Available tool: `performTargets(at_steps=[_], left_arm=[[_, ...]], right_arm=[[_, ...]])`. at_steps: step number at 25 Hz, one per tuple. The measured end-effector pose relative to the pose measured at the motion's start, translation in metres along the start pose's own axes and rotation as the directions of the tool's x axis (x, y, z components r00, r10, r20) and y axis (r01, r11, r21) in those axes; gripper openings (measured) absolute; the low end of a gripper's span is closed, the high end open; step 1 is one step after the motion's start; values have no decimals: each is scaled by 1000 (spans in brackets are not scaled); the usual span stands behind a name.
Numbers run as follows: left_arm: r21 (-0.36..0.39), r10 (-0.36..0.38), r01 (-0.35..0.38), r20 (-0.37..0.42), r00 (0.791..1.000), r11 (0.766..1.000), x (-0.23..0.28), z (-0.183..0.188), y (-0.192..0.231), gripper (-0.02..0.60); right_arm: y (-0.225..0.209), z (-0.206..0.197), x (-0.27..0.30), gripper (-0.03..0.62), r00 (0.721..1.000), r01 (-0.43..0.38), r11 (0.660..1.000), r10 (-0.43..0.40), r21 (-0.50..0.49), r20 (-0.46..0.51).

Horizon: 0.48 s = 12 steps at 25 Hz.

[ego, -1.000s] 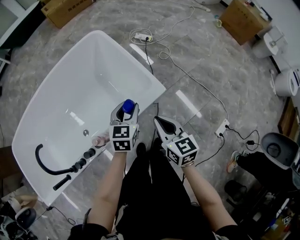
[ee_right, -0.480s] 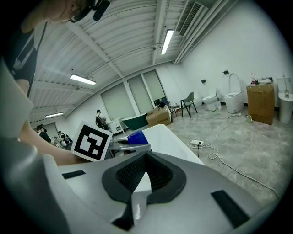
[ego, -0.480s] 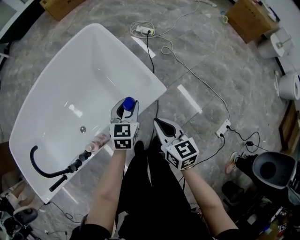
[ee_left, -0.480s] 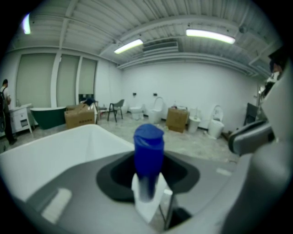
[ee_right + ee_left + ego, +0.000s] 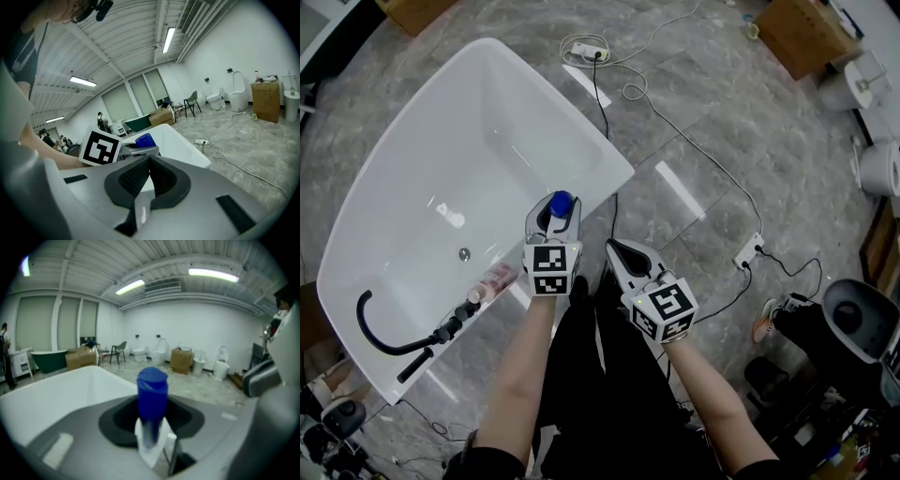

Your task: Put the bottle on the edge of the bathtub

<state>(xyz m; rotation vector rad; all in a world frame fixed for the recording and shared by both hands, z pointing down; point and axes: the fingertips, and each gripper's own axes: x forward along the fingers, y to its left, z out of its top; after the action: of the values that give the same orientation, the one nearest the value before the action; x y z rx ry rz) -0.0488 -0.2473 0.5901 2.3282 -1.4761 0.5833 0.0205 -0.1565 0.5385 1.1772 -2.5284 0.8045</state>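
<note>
Head view: step in hand is the carry-in, judged by where the bottle sits. It is upright, blue cap up, clamped in your left tool over the near rim of the bathtub, towards the rim's right-hand corner. Base of the bottle is hidden by the tool, so contact with the rim cannot be confirmed; treat it as not yet set down. Left gripper view: jaws stand wide but are not free. The bottle's pale body fills the gap between the dark pads, cap standing clear above them, white tub wall beyond. Right tool hangs just beside the left one, over the floor side of the rim; right gripper view shows its ribbed pads pressed together with nothing between them. Next move, as a judgement: lower the bottle until its base sits flat on the rim, keep it vertical, then ease the left jaws apart and back straight off. The rim looks narrow and glossy, so a tilted release could tip the bottle into the tub or onto the floor. A pinkish item lies further left by the black tap fittings; keep clear of it.
</note>
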Motion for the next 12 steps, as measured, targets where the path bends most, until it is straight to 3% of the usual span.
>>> performTargets(at_steps=[12], left_arm=[[38,-3,4,-11,1000,999,5,-13,-5,156]], right_arm=[[-4,-8,-9,3,1000,14,1000,-14,10,-4]])
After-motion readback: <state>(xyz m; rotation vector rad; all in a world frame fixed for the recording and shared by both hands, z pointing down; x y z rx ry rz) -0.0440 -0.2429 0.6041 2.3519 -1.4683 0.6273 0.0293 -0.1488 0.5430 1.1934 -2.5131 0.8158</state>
